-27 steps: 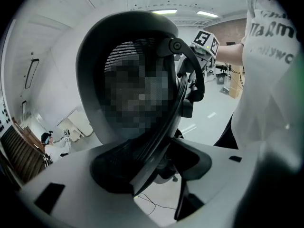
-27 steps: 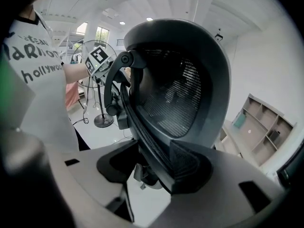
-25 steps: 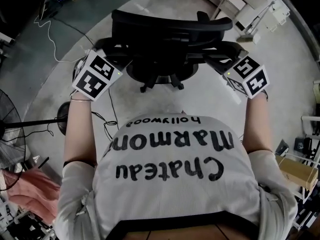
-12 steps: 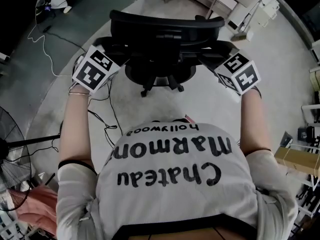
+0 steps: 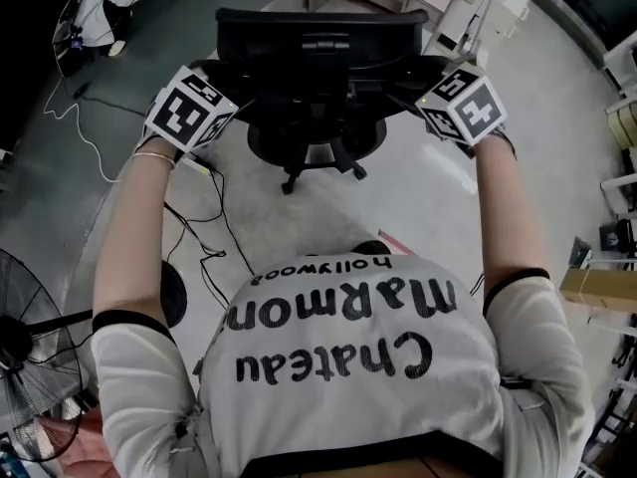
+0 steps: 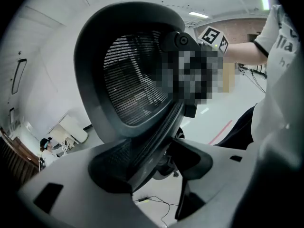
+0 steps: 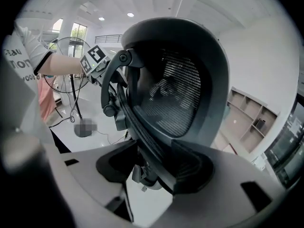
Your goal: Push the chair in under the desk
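The black mesh-backed office chair (image 5: 320, 63) stands at twelve o'clock. The left gripper (image 6: 156, 172) straddles its backrest rim at ten, jaws wide (not clamping). The right gripper (image 7: 151, 171) is at two, its jaws just opening round the rim.

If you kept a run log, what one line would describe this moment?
chair: upright on floor | left gripper: open, straddling backrest edge | right gripper: jaws just opening, backrest edge between them

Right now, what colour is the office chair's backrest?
The backrest is black, with dark mesh; shows best in the right gripper view.
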`<state>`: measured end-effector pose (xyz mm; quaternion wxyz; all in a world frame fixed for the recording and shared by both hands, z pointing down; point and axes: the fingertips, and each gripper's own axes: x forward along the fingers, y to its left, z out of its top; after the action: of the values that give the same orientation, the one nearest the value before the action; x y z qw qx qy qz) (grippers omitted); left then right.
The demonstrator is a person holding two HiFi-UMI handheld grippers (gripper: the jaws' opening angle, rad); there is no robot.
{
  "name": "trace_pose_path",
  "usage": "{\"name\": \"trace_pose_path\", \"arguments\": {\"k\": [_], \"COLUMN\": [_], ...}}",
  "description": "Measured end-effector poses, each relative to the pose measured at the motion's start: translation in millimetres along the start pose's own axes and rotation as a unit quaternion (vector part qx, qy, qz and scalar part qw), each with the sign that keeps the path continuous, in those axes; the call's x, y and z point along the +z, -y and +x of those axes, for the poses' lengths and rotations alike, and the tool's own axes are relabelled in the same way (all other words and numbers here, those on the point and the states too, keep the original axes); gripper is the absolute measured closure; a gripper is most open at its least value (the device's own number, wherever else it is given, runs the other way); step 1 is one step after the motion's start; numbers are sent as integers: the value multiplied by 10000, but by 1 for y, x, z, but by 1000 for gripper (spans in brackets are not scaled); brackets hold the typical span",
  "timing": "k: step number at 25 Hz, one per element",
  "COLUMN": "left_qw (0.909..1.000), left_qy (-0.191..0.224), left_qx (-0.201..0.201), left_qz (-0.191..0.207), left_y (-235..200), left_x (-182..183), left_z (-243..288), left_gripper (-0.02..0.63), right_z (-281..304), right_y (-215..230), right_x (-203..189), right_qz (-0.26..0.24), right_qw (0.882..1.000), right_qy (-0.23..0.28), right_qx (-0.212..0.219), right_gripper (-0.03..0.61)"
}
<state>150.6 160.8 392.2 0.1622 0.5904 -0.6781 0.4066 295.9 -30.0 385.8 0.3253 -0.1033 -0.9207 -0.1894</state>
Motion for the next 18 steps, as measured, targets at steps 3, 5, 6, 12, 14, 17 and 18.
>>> {"name": "trace_pose_path", "arguments": {"k": [3,5,6,12,14,17,18], "left_qw": [10000,10000,10000,9998,9998,9998,9997], "left_qy": [-30,-44,-53,-71,-83,-119,-133], "left_qx": [-10,-5,-21,-147,-141,-156,-170], "left_qz": [24,20,17,62,73,74,69], "left_y": [-17,-27,-32,-57,-70,-88,-93], "left_x": [-1,-2,-2,5,8,10,9], "left_z": [8,12,14,33,40,51,54], "left_gripper": [337,336,334,333,330,325,324], "right_z": [11,18,21,35,42,53,56], "right_y": [7,12,14,32,41,52,53], "right_x": [8,14,16,23,27,34,36], "right_qz": [59,80,94,177,171,212,230], "right_qw": [9999,9999,9999,9995,9994,9995,9995], "right_qy": [37,56,54,157,178,117,98], "right_qx": [-92,-118,-127,-223,-239,-194,-198], "right_gripper": [347,345,344,345,345,353,353]}}
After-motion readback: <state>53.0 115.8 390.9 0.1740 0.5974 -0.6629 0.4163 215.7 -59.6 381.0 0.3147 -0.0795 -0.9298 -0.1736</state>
